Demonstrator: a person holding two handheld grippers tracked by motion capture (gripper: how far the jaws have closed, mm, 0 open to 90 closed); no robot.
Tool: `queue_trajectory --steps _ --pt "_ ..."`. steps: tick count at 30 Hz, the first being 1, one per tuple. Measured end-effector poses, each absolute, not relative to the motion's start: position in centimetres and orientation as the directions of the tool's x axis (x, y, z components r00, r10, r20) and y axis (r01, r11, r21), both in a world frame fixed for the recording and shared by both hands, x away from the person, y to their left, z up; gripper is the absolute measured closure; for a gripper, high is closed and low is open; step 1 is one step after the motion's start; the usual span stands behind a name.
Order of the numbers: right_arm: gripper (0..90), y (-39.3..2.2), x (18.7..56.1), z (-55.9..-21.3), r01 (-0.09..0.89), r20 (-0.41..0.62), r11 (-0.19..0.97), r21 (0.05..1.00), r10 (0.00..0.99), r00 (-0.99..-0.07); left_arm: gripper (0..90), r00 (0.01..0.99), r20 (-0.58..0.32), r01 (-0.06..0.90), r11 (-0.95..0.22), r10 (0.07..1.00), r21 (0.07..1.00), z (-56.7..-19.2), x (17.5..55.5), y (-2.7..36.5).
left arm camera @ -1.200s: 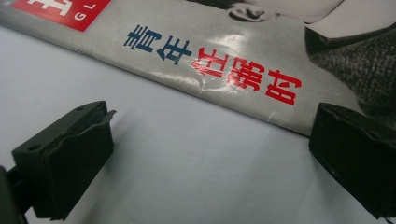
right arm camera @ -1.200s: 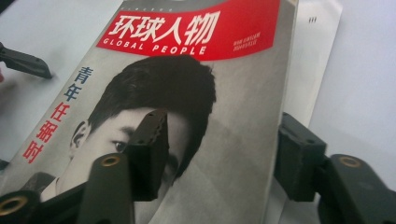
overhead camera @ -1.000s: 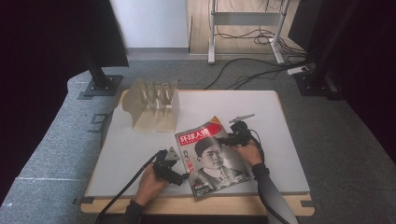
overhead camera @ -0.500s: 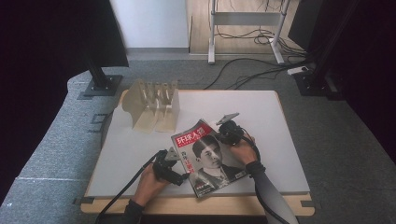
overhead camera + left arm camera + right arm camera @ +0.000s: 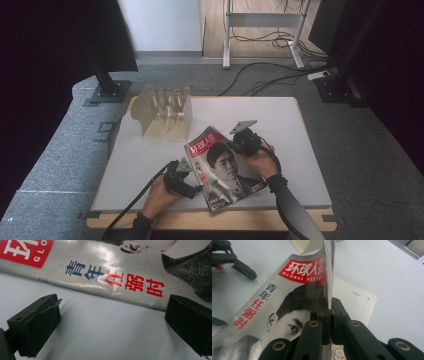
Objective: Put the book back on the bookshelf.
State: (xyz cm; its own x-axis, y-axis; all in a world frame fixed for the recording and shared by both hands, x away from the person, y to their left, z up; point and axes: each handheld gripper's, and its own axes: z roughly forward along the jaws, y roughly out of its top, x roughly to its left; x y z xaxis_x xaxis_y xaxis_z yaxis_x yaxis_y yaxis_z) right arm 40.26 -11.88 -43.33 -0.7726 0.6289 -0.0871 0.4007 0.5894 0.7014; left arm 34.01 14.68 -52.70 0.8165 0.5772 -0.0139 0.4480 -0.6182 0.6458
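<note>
A magazine (image 5: 222, 167) with a man's portrait and a red title block lies on the white table (image 5: 300, 130), near the front. My right gripper (image 5: 239, 142) is shut on the magazine's right edge and holds that edge raised off the table. In the right gripper view the jaws (image 5: 329, 307) pinch the cover and pages (image 5: 287, 302) edge-on. My left gripper (image 5: 195, 189) rests low on the table by the magazine's left edge. In the left gripper view its jaws (image 5: 112, 315) stand wide open with only bare table between them, just short of the magazine's spine (image 5: 112, 272).
A beige slotted rack (image 5: 162, 112) stands at the back left of the table. A sheet of white paper (image 5: 359, 293) lies on the table beside the lifted magazine. Cables and dark stands are on the floor behind the table.
The right gripper has closed on the magazine's right edge and moved up and to the left, tilting the magazine. The left gripper has stayed where it was.
</note>
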Motion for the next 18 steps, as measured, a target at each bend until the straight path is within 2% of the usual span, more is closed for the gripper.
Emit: queue_trajectory --steps 9,18 --pt "86.2 -12.4 38.7 -40.7 0.343 -0.111 0.584 0.735 0.603 -0.79 1.2 0.796 -0.151 0.517 -0.529 0.586 0.673 -51.7 35.7 15.5" --pt "86.2 -13.0 37.3 -38.2 0.306 -0.139 0.577 0.757 0.6 -0.788 3.5 0.819 -0.171 0.501 -0.536 0.549 0.68 -50.2 38.1 14.3"
